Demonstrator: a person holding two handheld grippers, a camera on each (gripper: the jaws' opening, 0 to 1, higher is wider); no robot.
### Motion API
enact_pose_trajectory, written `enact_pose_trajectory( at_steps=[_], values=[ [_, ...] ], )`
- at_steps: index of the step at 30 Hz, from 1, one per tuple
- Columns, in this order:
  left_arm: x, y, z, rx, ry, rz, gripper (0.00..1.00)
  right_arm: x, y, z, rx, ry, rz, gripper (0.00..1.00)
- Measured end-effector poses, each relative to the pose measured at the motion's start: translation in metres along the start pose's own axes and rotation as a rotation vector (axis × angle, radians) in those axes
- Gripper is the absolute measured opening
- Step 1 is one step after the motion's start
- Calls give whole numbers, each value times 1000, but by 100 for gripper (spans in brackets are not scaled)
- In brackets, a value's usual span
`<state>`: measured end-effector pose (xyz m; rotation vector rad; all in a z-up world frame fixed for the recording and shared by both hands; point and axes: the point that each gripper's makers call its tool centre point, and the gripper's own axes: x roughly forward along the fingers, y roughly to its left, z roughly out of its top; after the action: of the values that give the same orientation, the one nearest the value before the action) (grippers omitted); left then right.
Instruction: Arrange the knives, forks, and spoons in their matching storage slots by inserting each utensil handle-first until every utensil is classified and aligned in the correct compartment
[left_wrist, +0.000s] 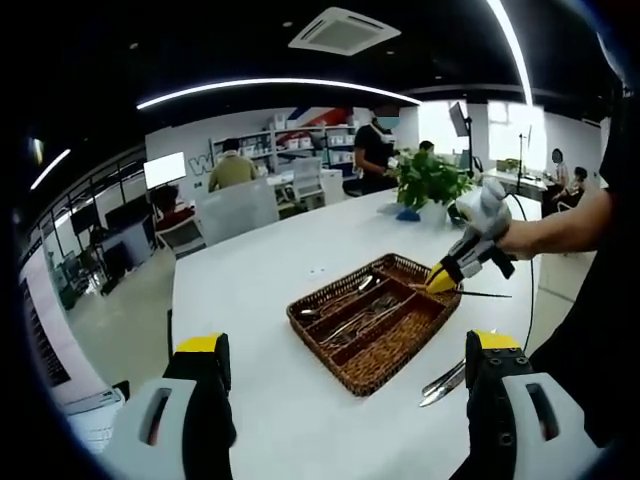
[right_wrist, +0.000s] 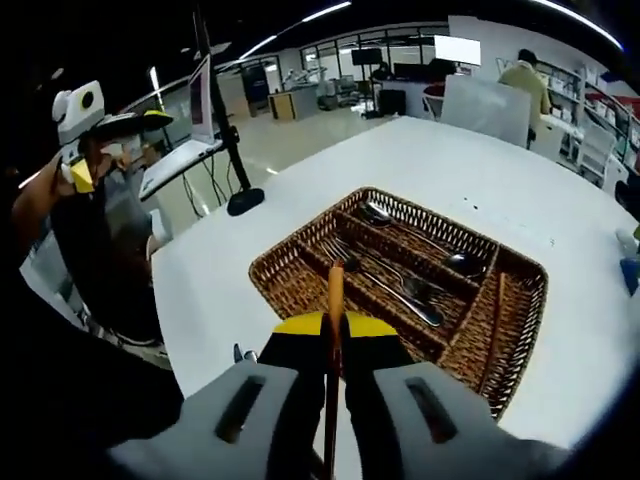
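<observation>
Two views, taken in turn.

Left gripper view: left gripper (left_wrist: 345, 375), jaws spread wide and holding nothing, hangs above the white table (left_wrist: 250, 290). Wicker tray (left_wrist: 375, 372) sits mid-table, several utensils (left_wrist: 350, 322) lying in its long compartments. Loose cutlery (left_wrist: 442, 383) rests on the table just beside the tray's near corner. Right gripper (left_wrist: 441, 281) enters from the right, above the tray's far end, with a slim dark-bladed utensil jutting sideways from its tips.

Right gripper view: right gripper (right_wrist: 335, 330), jaws closed tight on the brown-handled utensil (right_wrist: 335, 292), handle pointing forward over the tray's near rim. Spoons (right_wrist: 415, 240) occupy the far slot, forks (right_wrist: 385, 280) the middle one; the narrow side compartment (right_wrist: 492, 325) at right holds a brown stick-like item. Which kind of utensil is held, I cannot tell.

Risks, as I judge them: the handle sits over the fork slot, so lowering here may misfile it. A thin pinch could let it pivot, catch the woven rim and nudge the light tray. The table's loose pieces lie close enough to be swept.
</observation>
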<state>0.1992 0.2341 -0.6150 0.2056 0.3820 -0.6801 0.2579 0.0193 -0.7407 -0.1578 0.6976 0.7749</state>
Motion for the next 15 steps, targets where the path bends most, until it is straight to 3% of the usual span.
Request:
enact_pose_trajectory(
  at_steps=[5,15],
  values=[
    [2,-3,2,6,-1,-10,99,-11,-28,4,159,-54,-87,3],
    [4,3,1,15,-2,-18,99,-26,-60,0,227,-64,-182,3]
  ],
)
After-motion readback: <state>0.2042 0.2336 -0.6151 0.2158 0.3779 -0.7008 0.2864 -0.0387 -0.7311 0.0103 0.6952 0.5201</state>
